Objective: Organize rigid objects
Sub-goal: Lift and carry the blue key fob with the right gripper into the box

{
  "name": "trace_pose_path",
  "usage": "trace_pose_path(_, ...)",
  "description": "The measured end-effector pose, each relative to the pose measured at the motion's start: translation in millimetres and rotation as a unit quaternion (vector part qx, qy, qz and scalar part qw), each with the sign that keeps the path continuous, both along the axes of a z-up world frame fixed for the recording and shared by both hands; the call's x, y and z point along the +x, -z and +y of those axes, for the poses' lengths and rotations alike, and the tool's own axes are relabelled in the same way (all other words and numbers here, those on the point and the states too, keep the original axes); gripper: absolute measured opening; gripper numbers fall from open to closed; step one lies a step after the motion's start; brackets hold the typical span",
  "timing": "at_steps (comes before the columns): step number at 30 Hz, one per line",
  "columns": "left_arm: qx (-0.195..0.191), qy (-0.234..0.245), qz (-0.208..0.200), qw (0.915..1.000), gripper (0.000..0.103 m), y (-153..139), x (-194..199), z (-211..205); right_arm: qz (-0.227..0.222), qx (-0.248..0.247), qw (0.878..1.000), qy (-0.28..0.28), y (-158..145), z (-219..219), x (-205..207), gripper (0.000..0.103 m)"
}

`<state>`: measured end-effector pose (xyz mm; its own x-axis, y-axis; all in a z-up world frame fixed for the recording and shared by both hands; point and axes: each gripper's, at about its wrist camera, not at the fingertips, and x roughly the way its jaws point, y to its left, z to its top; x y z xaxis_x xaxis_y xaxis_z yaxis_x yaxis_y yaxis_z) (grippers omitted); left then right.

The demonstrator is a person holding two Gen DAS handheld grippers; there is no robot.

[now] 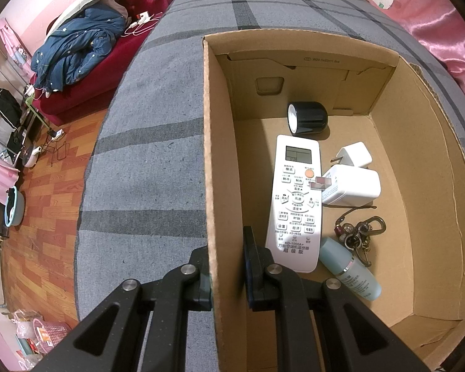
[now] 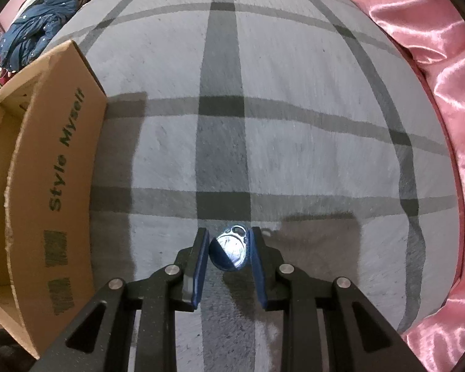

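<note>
In the left wrist view my left gripper (image 1: 228,266) is shut on the left wall of an open cardboard box (image 1: 212,161), one finger on each side of it. In the box lie a white remote (image 1: 296,204), a black cylinder (image 1: 308,117), two white chargers (image 1: 352,183), a bunch of keys (image 1: 358,235) and a pale blue bottle (image 1: 350,268). In the right wrist view my right gripper (image 2: 229,248) is shut on a small round blue key fob (image 2: 229,252) just above the grey plaid bed cover (image 2: 294,124). The box (image 2: 52,167) stands to the left.
The box stands on a bed with a grey plaid cover (image 1: 145,161). Pink satin bedding (image 2: 443,62) lies along the right side. A red sofa with a blue quilt (image 1: 77,49) and a wood floor with clutter (image 1: 43,192) are to the left.
</note>
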<state>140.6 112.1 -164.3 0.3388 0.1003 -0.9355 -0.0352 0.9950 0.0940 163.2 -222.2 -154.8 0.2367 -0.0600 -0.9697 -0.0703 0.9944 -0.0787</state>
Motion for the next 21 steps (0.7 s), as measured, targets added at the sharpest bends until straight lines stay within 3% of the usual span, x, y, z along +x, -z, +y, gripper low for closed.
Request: trace_pose_path(21,0.000,0.000,0.000,1.0000,0.014,1,0,0,-0.033,0.009,0.998,-0.046,-52,43,11,0.027)
